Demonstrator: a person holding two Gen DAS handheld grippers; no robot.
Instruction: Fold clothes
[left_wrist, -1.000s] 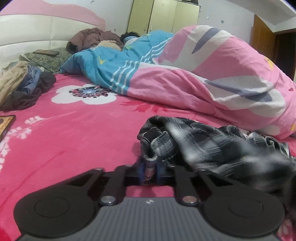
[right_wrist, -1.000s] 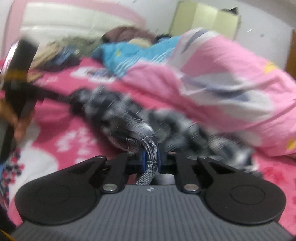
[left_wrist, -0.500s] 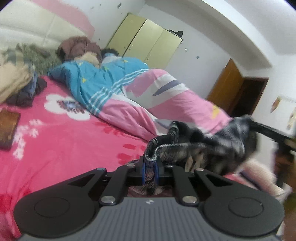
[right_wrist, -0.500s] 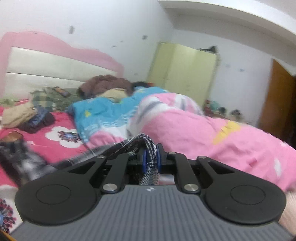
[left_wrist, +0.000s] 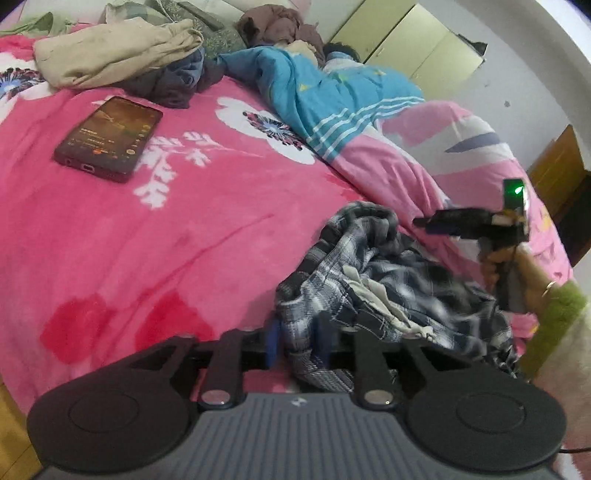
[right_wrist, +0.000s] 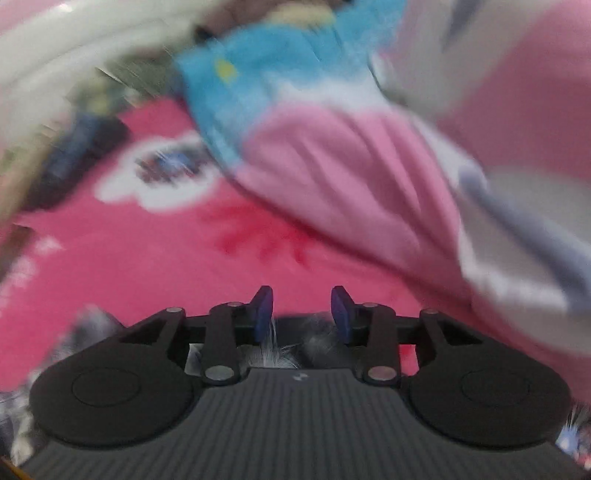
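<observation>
Left wrist view: my left gripper (left_wrist: 298, 341) pinches crumpled plaid shirt (left_wrist: 388, 291); right gripper (right_wrist: 302, 314) wide, empty. One-sided hold risks dragging shirt into phone (left_wrist: 109, 137).

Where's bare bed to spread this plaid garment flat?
The open stretch of pink blanket between the phone and the plaid garment. It is crowded along the clothes pile behind the phone and the bunched quilt on the right.

Home bedroom. Bed (left_wrist: 155, 236) under pink flowered blanket, rumpled pink-and-blue quilt (left_wrist: 369, 122), padded headboard (right_wrist: 55, 40) blurred, yellow-green wardrobe (left_wrist: 413, 44) against white wall, wooden door (left_wrist: 557, 177), loose clothes pile (left_wrist: 122, 59), phone (left_wrist: 109, 137) on blanket.
</observation>
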